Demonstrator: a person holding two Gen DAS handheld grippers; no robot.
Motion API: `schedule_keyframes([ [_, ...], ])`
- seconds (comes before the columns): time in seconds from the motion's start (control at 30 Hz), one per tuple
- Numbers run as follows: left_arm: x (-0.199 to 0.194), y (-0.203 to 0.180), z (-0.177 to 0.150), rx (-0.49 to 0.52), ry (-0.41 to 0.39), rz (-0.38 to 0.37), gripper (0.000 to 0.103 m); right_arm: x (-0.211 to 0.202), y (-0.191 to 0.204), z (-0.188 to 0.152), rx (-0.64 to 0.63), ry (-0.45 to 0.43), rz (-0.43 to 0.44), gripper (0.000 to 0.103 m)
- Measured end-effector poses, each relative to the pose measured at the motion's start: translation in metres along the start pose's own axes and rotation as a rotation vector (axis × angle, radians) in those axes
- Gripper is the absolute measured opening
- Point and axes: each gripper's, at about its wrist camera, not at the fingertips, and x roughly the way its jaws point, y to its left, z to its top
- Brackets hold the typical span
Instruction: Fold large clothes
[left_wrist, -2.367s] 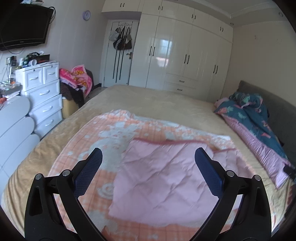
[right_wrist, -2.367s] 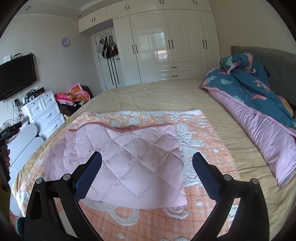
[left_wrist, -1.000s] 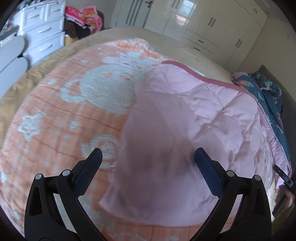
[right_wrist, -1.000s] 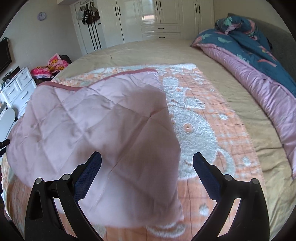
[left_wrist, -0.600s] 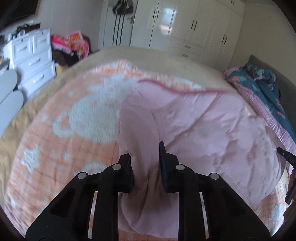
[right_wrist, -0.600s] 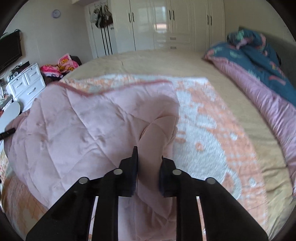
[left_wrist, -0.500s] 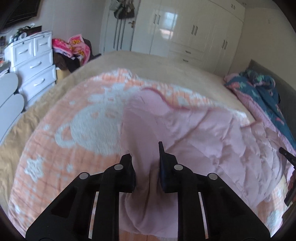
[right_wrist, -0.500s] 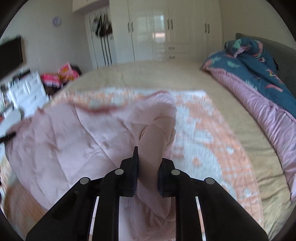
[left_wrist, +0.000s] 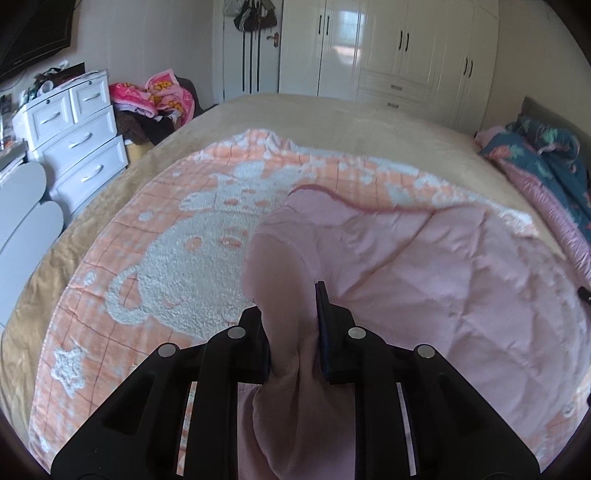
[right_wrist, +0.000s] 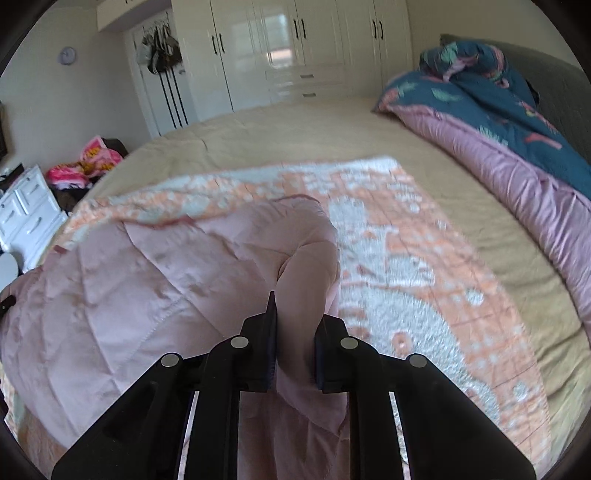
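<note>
A large pink quilted garment (left_wrist: 424, 280) lies partly folded on an orange and white blanket (left_wrist: 177, 243) on the bed. My left gripper (left_wrist: 291, 314) is shut on the garment's near left corner, and the cloth bunches up between the jaws. My right gripper (right_wrist: 293, 317) is shut on the near right corner of the same garment (right_wrist: 147, 280). Both corners are lifted off the blanket (right_wrist: 413, 258), and the near edge hangs under the grippers. The far edge with its darker pink trim rests on the blanket.
The bed (left_wrist: 332, 122) has a tan cover. A blue and pink duvet (right_wrist: 517, 125) lies along its right side. White drawers (left_wrist: 77, 136) and a pile of clothes (left_wrist: 155, 96) stand to the left. White wardrobes (right_wrist: 295, 48) line the far wall.
Both grippers came down open over the garment's near corners, shut on them, and have lifted the near edge, which now bulges up and moves toward the far edge.
</note>
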Motion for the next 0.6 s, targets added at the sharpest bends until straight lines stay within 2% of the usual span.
schedule_keyframes([
  [0.17, 0.018, 0.000, -0.008, 0.000, 0.027, 0.023, 0.015, 0.018, -0.001, -0.009, 0.002, 0.048, 0.006, 0.015],
  [0.37, 0.033, 0.000, -0.014, -0.009, 0.054, 0.038, 0.018, 0.034, -0.004, -0.017, -0.005, 0.095, 0.006, 0.021],
  [0.53, 0.032, -0.002, -0.014, -0.011, 0.068, 0.045, 0.019, 0.035, -0.004, -0.019, 0.026, 0.125, -0.004, 0.028],
  [0.57, 0.030, -0.003, -0.013, -0.006, 0.081, 0.045, 0.020, 0.032, -0.004, -0.018, 0.032, 0.133, -0.009, 0.034],
  [0.6, 0.028, -0.003, -0.012, 0.003, 0.087, 0.045, 0.025, 0.027, -0.005, -0.017, 0.041, 0.138, -0.014, 0.040],
])
